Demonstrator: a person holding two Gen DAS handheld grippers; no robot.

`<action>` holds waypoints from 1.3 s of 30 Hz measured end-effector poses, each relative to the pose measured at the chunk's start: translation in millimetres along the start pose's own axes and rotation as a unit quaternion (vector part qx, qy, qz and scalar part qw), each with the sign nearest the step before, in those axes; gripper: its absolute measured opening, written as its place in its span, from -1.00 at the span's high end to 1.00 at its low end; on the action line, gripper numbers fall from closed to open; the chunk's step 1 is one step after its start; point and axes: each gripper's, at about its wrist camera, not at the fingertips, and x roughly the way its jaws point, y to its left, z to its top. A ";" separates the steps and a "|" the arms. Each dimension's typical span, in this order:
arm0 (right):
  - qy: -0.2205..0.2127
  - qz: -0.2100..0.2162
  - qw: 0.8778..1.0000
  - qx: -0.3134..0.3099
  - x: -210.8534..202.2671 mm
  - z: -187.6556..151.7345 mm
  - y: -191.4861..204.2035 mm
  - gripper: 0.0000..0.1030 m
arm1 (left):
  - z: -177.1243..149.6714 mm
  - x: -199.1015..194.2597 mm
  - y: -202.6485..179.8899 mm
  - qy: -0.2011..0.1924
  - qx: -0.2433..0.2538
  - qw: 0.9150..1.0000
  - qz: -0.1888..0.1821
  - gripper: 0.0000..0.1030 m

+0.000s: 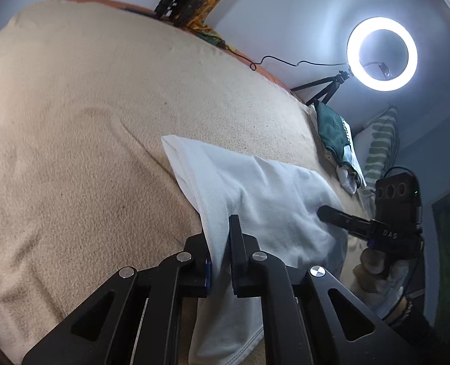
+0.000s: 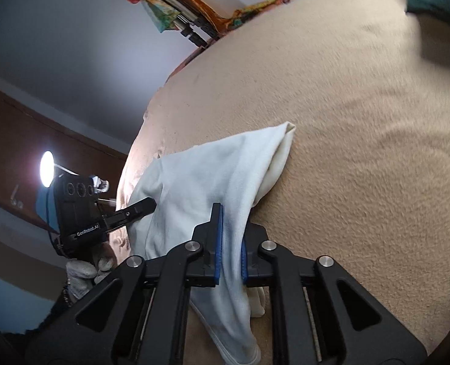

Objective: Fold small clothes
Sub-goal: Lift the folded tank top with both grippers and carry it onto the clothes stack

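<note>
Both tongs, left [image 1: 222, 255] and right [image 2: 231, 243], pinch limp white garment [image 1: 264, 200] at 6 o'clock edge; soft, light, hold near corners

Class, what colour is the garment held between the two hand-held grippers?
White garment, lying on a beige blanket; clearest in the left wrist view.

Each camera sits just behind its own black two-finger gripper, looking forward along the fingers, low and close over the beige fleece blanket [image 1: 88, 106]. The left view faces the blanket's far edge and the glowing white ring light [image 1: 382, 53] on the right. The right view faces the same far edge. Both share the soft white cotton garment [image 1: 255, 194], and each catches the opposite gripper.
</note>
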 end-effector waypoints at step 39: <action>-0.189 -0.200 0.957 -0.090 -236.3 70.2 -69.3 0.82 | 93.3 116.7 -255.6 -0.066 0.230 0.968 -0.074 0.88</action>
